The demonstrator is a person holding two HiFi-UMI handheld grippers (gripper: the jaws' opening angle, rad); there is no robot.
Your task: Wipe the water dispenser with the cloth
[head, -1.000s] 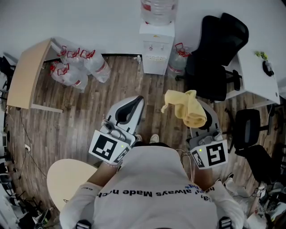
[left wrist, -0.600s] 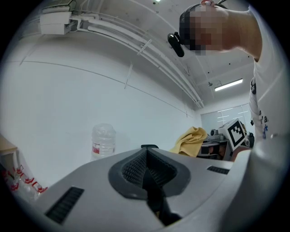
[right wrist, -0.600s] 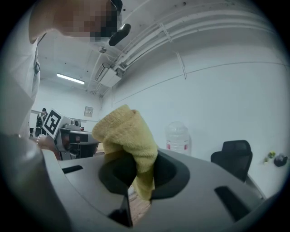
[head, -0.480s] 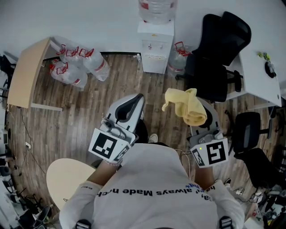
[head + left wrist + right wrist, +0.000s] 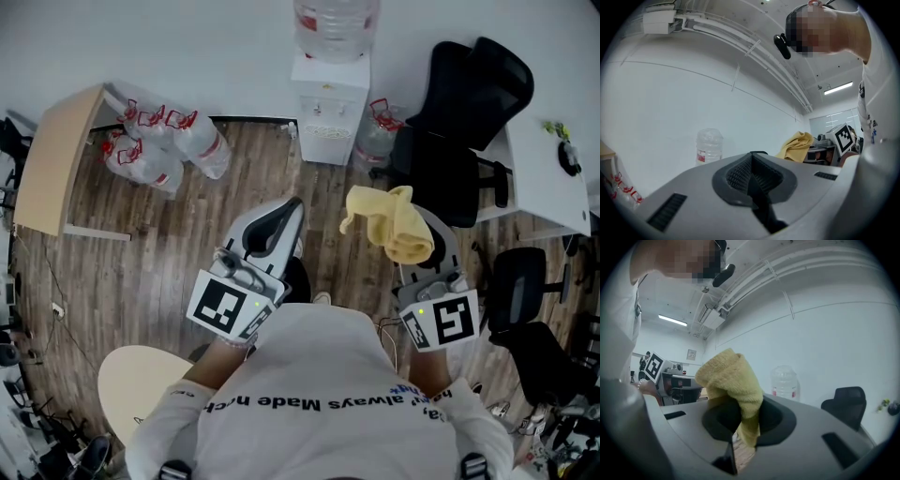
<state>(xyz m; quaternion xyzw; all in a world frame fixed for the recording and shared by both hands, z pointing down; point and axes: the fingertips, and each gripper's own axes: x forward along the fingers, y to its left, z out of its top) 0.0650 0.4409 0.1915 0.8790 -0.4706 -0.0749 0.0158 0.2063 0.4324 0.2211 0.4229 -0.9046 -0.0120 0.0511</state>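
Two hand-held grippers in the head view: the right hand-held gripper holds up the yellow cloth, well apart from the water dispenser at the floor's far edge. Left gripper view: the left hand-held gripper is clenched on nothing. Right gripper view: jaws grasping the cloth.

One dispenser, one cloth, two tongs.

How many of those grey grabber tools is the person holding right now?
2. The left gripper is ahead of the person's left arm, jaws together and empty. The right gripper, ahead of the right arm, is shut on the yellow cloth. No others show.
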